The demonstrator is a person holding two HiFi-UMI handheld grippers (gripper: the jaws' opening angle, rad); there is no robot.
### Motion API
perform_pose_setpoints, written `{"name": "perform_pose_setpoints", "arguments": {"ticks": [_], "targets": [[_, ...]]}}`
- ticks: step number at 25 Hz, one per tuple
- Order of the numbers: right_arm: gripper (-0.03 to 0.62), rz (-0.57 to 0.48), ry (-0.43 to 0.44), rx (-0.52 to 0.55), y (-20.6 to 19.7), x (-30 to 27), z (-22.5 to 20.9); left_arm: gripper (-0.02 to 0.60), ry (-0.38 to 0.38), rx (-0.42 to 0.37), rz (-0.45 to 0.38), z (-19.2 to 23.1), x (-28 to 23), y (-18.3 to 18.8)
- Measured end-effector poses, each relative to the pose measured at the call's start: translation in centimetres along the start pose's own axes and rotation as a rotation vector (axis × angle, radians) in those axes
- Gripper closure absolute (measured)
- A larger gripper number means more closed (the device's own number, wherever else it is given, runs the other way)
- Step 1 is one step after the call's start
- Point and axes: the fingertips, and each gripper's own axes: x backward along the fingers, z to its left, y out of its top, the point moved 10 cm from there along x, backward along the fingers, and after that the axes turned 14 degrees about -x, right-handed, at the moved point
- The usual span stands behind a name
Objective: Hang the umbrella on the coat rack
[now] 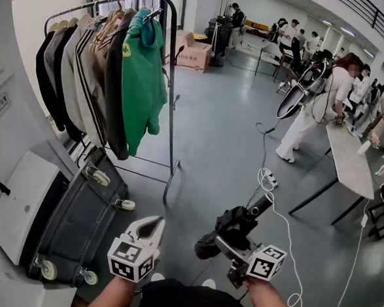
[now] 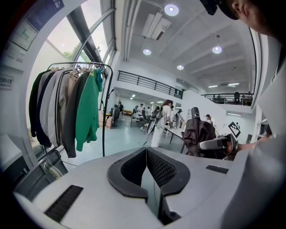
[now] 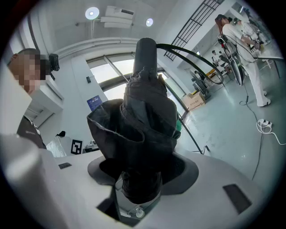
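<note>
R tool point(image 1: 236, 248) is clamped wide round the folded umbrella point(image 3: 143, 120), biting on bundled fabric w/ one stubby end poking out ahead of it. L tool point(image 2: 146, 172) is closed up, nothing in it. Coat rack point(image 1: 169, 82) stands well ahead & left of both tools, its rail packed w/ garments and a green top point(image 1: 141, 80) at the near end. Risks, IMO: the grip is on loose cloth, so the umbrella could slip or twist when lifted. The crowded rail leaves little bare bar, so it may snag a hanger or miss. White cable point(image 1: 284, 235) on the floor, right of R tool, is a trip hazard.
</note>
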Motion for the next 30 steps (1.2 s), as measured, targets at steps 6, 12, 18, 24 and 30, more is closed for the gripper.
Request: {"name": "perform_pose_setpoints", "arguments": {"ticks": [6,12,18,24,30], "targets": [[0.373,-0.006,-0.002,0.002,-0.1,0.1,-0.1,0.566,-0.002,-0.004,0.004,0.1,0.0,0.0],[0.375,-0.016,0.001,-0.001,-0.2,0.0,0.1,0.566,0.008,0.003,-0.002,0.3,0.3,0.1],[0.373,-0.011,0.021,-0.002,-0.5,-0.3,0.4,0.566,0.012,0.008,-0.003,0.9,0.5,-0.5],[0.373,-0.028,0.042,-0.057,-1.1,-0.6,0.7,0.566,0.006,0.024,-0.007,1.7,1.8,-1.6],[0.373,-0.036,0.019,-0.053,-2.6,-2.8,2.0,0.566,-0.002,0.028,-0.012,4.5,3.9,-2.7]]}}
